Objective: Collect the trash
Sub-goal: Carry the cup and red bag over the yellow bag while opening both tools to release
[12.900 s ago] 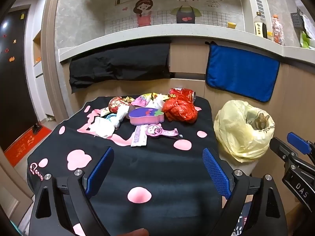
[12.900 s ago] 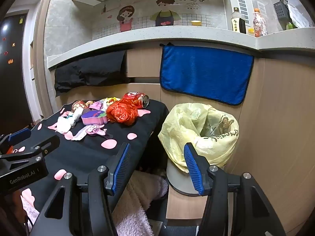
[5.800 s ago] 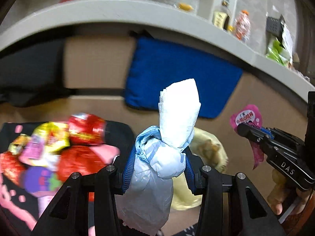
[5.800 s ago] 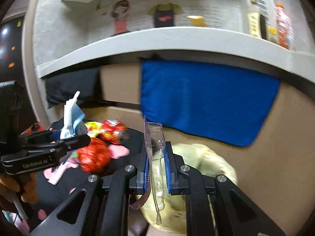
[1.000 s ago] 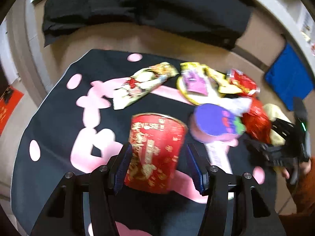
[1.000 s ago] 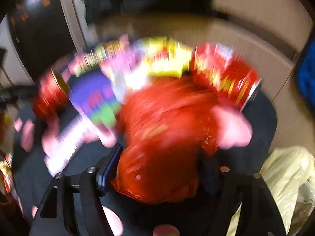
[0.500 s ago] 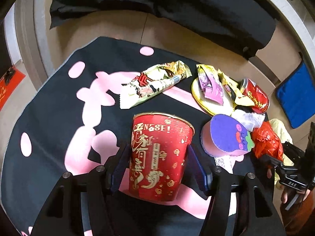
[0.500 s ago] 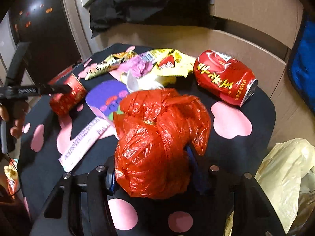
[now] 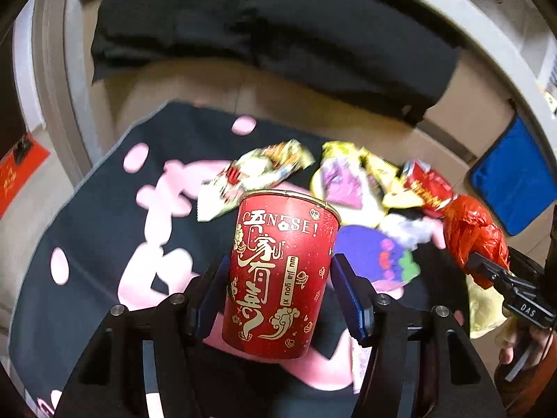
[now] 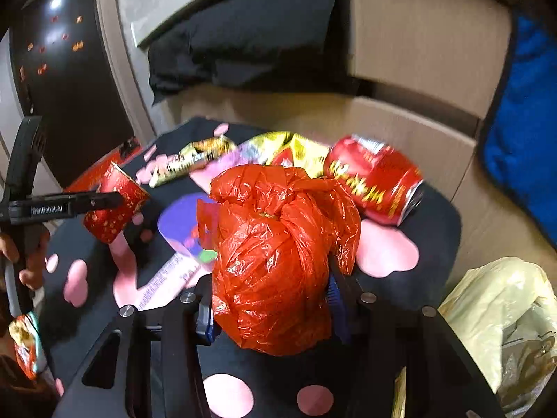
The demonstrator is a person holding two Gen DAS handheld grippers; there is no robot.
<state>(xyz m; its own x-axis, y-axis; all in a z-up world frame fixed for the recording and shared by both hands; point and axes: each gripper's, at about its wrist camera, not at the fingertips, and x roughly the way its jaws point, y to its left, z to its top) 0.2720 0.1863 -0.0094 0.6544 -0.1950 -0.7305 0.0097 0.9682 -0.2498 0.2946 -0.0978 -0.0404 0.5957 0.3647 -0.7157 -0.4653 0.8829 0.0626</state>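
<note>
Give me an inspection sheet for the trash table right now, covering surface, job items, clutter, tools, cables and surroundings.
Surface: black tablecloth with pink shapes.
Job's things: red paper cup and knotted red plastic bag, both held; red can lying on its side; snack wrappers; purple card; yellow bin bag beside the table.
Clutter: nothing seen beyond the trash.
Grippers: left tool clamps the cup; right tool grips the bag, jaws just closing.
Cables: nothing seen.
Surroundings: black cloth and blue towel hanging behind.
</note>
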